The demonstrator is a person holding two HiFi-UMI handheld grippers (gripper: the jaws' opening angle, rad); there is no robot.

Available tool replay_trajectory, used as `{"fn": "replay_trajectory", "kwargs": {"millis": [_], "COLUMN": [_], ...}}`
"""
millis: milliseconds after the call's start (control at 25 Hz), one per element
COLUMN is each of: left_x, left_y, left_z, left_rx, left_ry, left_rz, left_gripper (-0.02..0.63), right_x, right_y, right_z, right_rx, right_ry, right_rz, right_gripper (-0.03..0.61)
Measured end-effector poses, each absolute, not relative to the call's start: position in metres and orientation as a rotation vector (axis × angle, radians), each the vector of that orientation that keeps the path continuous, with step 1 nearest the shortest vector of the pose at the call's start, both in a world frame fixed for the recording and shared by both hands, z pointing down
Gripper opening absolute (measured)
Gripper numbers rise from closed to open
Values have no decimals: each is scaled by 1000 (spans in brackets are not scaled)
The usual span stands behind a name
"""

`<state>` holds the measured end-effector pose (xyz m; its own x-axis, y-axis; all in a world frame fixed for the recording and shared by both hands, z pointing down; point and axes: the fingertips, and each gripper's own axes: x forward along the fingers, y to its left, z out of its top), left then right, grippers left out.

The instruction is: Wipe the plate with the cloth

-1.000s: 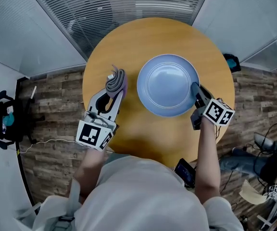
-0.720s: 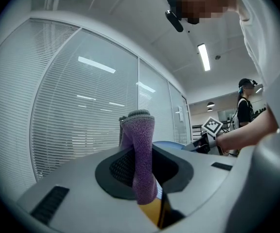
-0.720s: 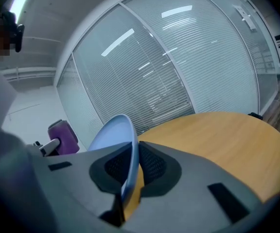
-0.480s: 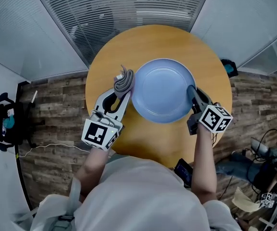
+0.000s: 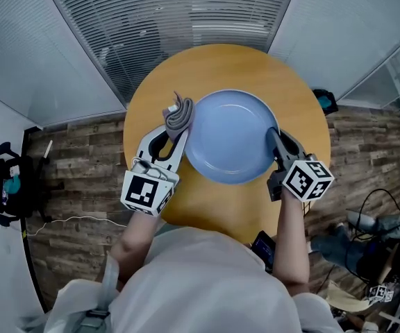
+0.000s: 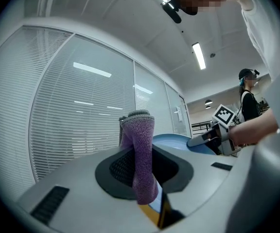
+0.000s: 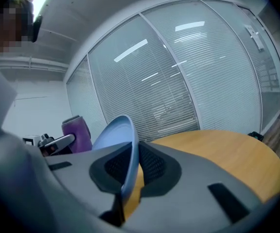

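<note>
Where the head view looks down, the round pale-blue plate (image 5: 231, 136) sits over the round wooden surface (image 5: 221, 203). The right hand-held gripper (image 5: 274, 136) is clenched on its right rim, and the left hand-held gripper (image 5: 176, 125) clamps a folded purple-and-grey cloth (image 5: 179, 113) beside its left rim. Left gripper view: the jaws squeeze soft, light fabric. Right gripper view: the jaws bite the thin rim (stiff, glossy, probably slippery and breakable, so a deep rim hold suits). No writing is legible.

No legible text anywhere.
</note>
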<state>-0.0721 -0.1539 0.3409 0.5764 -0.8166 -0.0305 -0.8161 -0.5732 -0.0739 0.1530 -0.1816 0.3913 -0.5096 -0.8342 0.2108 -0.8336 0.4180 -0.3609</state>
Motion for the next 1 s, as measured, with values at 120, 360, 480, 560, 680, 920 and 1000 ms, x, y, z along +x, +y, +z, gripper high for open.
{"fn": "replay_trajectory", "kwargs": {"millis": [120,360,480,560,680,920,1000], "left_x": [-71,-68,-63,-64,-61,-64,-67], "left_y": [-159,-163,-164,-160,-165,-167,-162], "left_z": [337,334,334,335,336,342,342], "left_rx": [-2686,-2636,-2641,-2639,-2636,-2633,-2629], "left_ry": [1429,1435,1432,1429,1423,1405,1392], "left_rz": [-55,-153,-158,-164,-192,-262,-272], "left_gripper": [71,71,71,71,71,71,71], "right_x": [148,130,128,124,122,99,91], "right_y": [-179,-171,-167,-160,-158,-148,-141], "right_z": [385,375,373,373,372,370,368], "right_rx": [-1546,-1486,-1452,-1443,-1429,-1388,-1380], "right_ry": [2670,2722,2721,2722,2742,2785,2794], "right_rz": [-643,-618,-625,-622,-607,-563,-556], "right_gripper": [35,35,35,37,38,44,46]}}
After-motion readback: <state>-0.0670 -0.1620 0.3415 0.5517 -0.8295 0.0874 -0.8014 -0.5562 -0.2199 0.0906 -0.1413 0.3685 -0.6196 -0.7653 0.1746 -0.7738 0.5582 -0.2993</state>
